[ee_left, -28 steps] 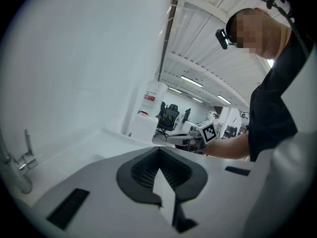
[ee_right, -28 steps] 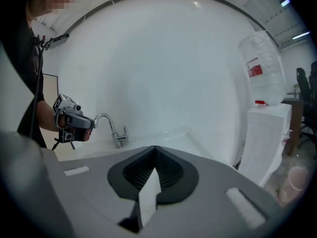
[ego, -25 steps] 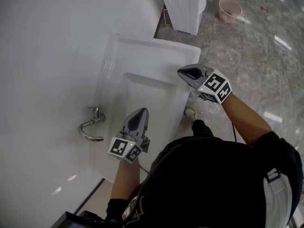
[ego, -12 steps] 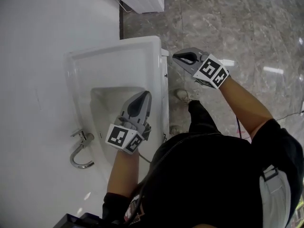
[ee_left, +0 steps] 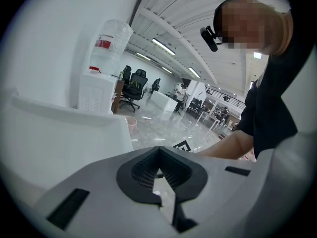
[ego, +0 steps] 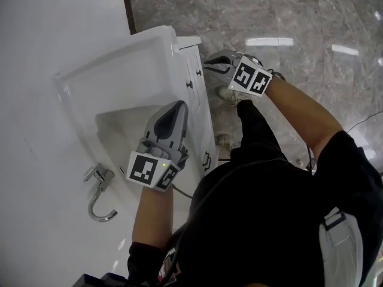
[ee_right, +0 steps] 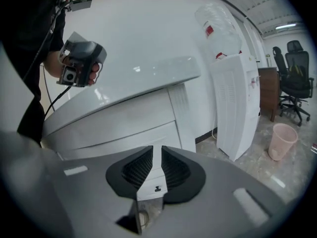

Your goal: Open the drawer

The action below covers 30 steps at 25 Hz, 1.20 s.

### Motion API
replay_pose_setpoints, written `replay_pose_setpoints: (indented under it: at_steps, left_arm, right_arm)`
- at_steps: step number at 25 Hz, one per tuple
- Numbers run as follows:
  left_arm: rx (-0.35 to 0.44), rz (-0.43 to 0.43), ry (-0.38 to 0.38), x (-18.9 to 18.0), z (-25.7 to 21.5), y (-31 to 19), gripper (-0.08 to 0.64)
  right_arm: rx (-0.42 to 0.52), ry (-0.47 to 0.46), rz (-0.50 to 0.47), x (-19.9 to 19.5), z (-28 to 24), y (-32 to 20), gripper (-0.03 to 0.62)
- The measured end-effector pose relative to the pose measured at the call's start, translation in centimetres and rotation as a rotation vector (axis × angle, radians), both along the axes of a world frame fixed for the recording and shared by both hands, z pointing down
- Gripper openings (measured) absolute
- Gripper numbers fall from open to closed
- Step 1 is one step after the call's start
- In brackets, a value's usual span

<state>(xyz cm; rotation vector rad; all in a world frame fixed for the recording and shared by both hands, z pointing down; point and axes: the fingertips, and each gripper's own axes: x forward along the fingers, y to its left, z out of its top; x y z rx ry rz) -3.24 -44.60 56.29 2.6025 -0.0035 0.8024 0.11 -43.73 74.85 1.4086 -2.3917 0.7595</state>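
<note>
Closest in, left hand-held gripper (ego: 175, 105), tips pressed together on nothing, hanging over the white basin (ego: 114, 64) and taking no part. Just beyond and lower, right hand-held gripper (ego: 208, 66), just been easing open to a thin slit, nothing between the pads, aimed at the cabinet face under the basin rim. There, the drawer (ego: 194, 97): shut flush in that white front, above the marble floor (ego: 299, 17), with a small dark knob (ee_right: 157, 188) showing through the slit in the right gripper view, near the tips but seemingly untouched. Likely stiff and boxy, fairly light, sliding straight on runners; glossy panel too smooth and flat to grab, so take hold at the knob only. Probably needs wider jaws first, then a pinch behind the knob's head and a level pull straight out; small and perhaps slick, so apt to slip from a skewed grip. Farther off, a water dispenser (ee_right: 237, 98), a pink bin (ee_right: 282, 140), an office chair (ee_right: 295, 78).
</note>
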Motion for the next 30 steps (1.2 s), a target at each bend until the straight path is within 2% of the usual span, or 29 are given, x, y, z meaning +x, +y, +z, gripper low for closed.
replay_pose_setpoints:
  at_steps: [6, 10, 19, 24, 30]
  left_arm:
    - [0.006, 0.030, -0.034, 0.4, 2.0, 0.8, -0.005]
    - [0.034, 0.098, -0.047, 1.0, 2.4, 2.5, -0.005]
    - [-0.049, 0.178, 0.000, 4.1, 2.8, 6.9, -0.005]
    - [-0.060, 0.208, -0.019, 4.5, 4.1, 8.3, -0.005]
    - [-0.067, 0.197, -0.029, 4.2, 4.6, 8.3, -0.005]
  right_arm:
    - [-0.048, 0.014, -0.141, -5.1, 5.4, 0.4, 0.073]
    - [-0.080, 0.018, -0.216, -7.9, 8.0, 0.7, 0.111]
    - [-0.101, 0.030, -0.245, -11.0, 11.8, -0.6, 0.158]
    - [-0.111, 0.058, -0.252, -12.2, 13.0, -1.5, 0.158]
    - [-0.114, 0.091, -0.253, -13.0, 13.9, -2.5, 0.158]
